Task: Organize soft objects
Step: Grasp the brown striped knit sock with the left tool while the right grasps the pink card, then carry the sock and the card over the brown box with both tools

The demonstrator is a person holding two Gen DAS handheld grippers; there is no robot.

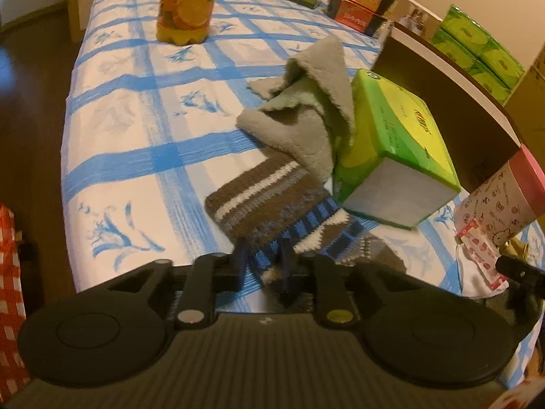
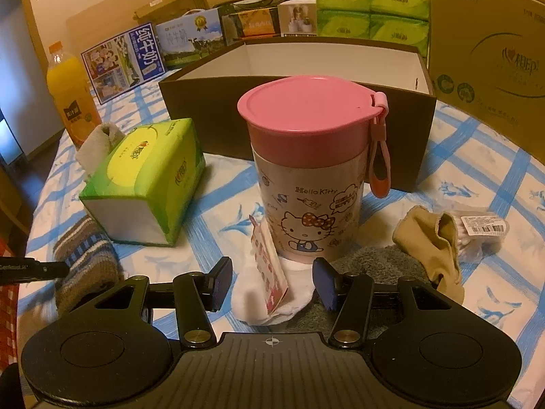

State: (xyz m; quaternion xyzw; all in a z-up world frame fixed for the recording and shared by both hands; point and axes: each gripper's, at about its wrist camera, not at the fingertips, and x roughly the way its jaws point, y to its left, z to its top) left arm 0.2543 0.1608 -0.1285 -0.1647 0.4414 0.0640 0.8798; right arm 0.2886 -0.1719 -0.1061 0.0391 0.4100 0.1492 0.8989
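— What's crowding the bed around you?

— A lot. On the blue-checked sheet [image 2: 477,156] a Hello Kitty cup [image 2: 308,184] with a pink lid stands straight ahead of my right gripper [image 2: 270,283], upright, its base touching the far edge of a white sock [image 2: 265,301]. Behind the cup sits an open brown box [image 2: 299,126]. To the left lies a green tissue pack [image 2: 150,177], tipped against a grey fleece cloth [image 1: 306,116]. Far left stands an orange juice bottle [image 2: 69,99], with milk cartons [image 2: 129,61] along the far side.

— How are your grippers sitting?

— The right one hangs low over the near edge, its fingers spread wide either side of the white sock, gripping nothing that I can see. The left gripper [image 1: 264,262] points across the bed, its blue fingers [image 1: 242,255] closed to a narrow gap on the near end of a striped knit sock [image 1: 272,204].

— And the soft things themselves?

— The striped sock is brown, white and blue, fuzzy, lying flat, its far end tucked under the fleece and beside the tissue pack. The white sock is crumpled, with a red-and-white patterned card [image 2: 269,266] lying on it. Near right, a tan sock [image 2: 439,245] lies rumpled on a grey towel [image 2: 374,262], beside a clear packet with a barcode label [image 2: 483,230].
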